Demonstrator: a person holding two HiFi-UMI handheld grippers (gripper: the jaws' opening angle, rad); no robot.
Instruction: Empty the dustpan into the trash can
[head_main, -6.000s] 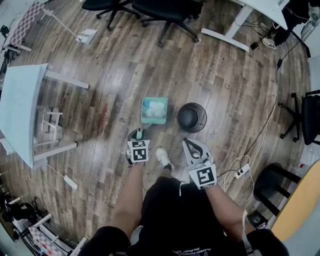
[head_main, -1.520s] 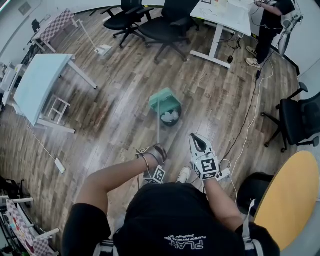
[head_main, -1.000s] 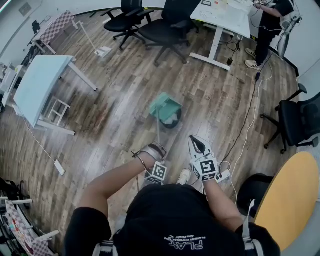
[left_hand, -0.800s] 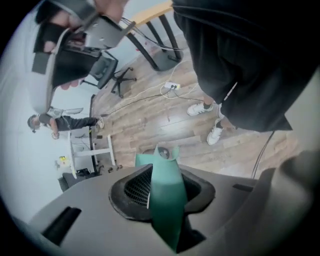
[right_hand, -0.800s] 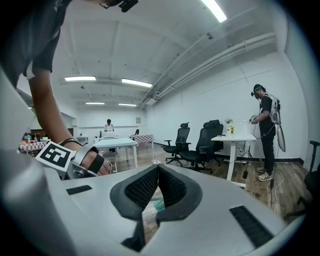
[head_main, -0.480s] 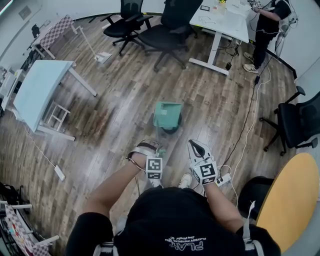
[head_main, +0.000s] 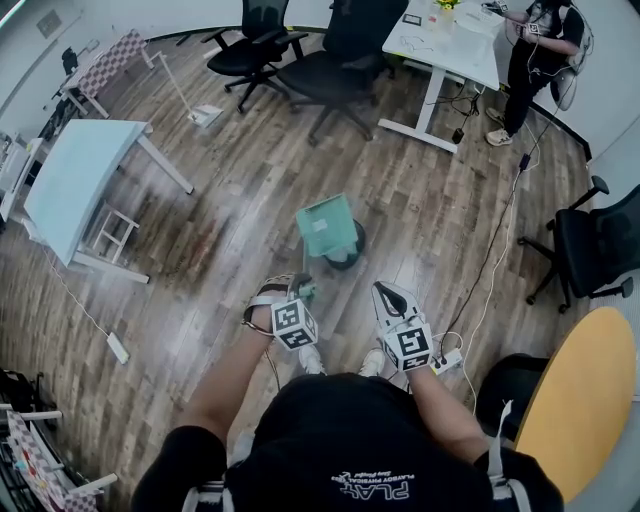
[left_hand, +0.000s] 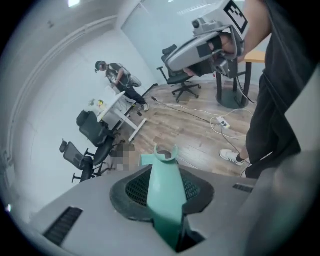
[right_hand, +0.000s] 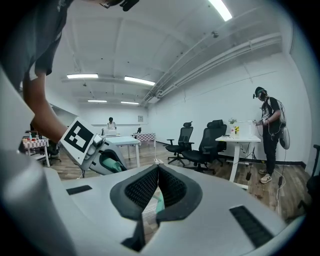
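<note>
The left claw (left_hand: 165, 192) is clenched on the teal handle (left_hand: 164, 167) of the dustpan (head_main: 326, 224); the handle runs between the two pads and out past their tips. In the head view the handle extends from this claw up the frame to the pan, which is off the floor (head_main: 230, 190) and overlaps the black trash can (head_main: 353, 250), covering most of its mouth. Only the can's lower right rim shows past the pan. The right claw (right_hand: 158, 172) is clenched with nothing in it, its pad tips touching. It points almost level and sits just beside the left claw, apart from the handle. The person's shoes show on the floor between the two claws. A white cable (head_main: 500, 240) runs across the floor to the right of the can. Farther out stand black chairs (head_main: 330, 50), a white desk (head_main: 445, 35) with another person (head_main: 535, 50) beside it, and a pale blue desk (head_main: 70, 180) at the left.
</note>
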